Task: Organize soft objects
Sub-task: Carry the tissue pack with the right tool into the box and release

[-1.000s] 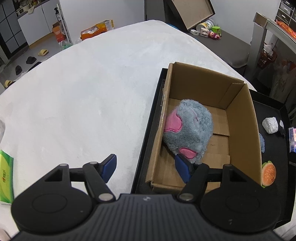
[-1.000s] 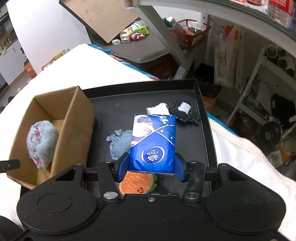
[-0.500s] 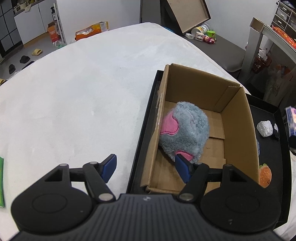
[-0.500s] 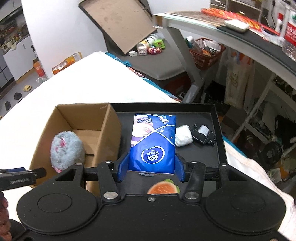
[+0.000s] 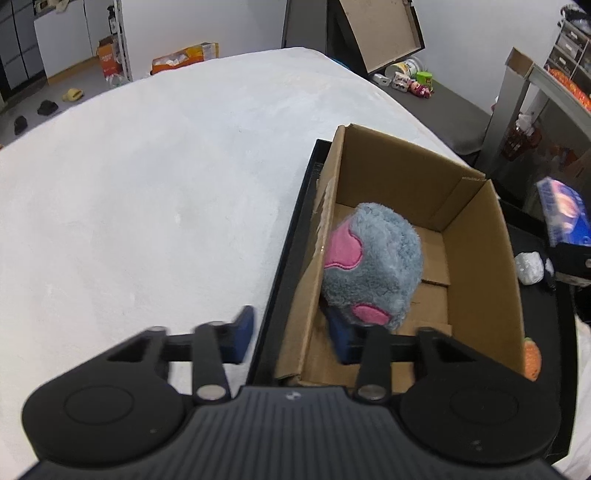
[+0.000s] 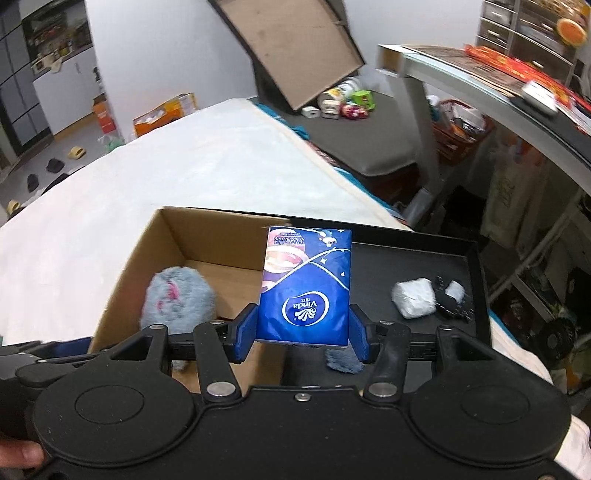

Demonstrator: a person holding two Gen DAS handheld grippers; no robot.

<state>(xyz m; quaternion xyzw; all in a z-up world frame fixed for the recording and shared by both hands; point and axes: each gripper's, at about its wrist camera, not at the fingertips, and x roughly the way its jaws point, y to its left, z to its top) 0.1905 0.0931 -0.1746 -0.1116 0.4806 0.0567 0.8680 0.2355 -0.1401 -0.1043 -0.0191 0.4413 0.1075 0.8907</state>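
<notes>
Landmark: cardboard box (image 5: 476, 236), standing in black tray (image 5: 291, 236).
Left tool (image 5: 291, 332): tilted steeply down over box's near-left wall; jaws just closing, straddling that wall, gripping nothing.
Right tool (image 6: 301, 338): angled down above box's right wall, pinching blue tissue pack (image 6: 304, 284).
Plush toy (image 5: 373, 266): inside box.

A cardboard box (image 5: 476, 236) sat at the left end of a tray (image 6: 476, 258) that rested on the right edge of a cloth-covered table (image 5: 147, 177), with a plush toy (image 5: 373, 266) inside the box against its left wall. On the tray floor to the right of the box lay a wad of cloth (image 6: 413, 297) with a glove (image 6: 452, 299) just beside it, while a tissue pack (image 6: 304, 286) was held above the box's right wall. Behind the table, a board (image 5: 384, 29) leaned against the wall, with small items (image 5: 406, 75) on the platform at its foot.
</notes>
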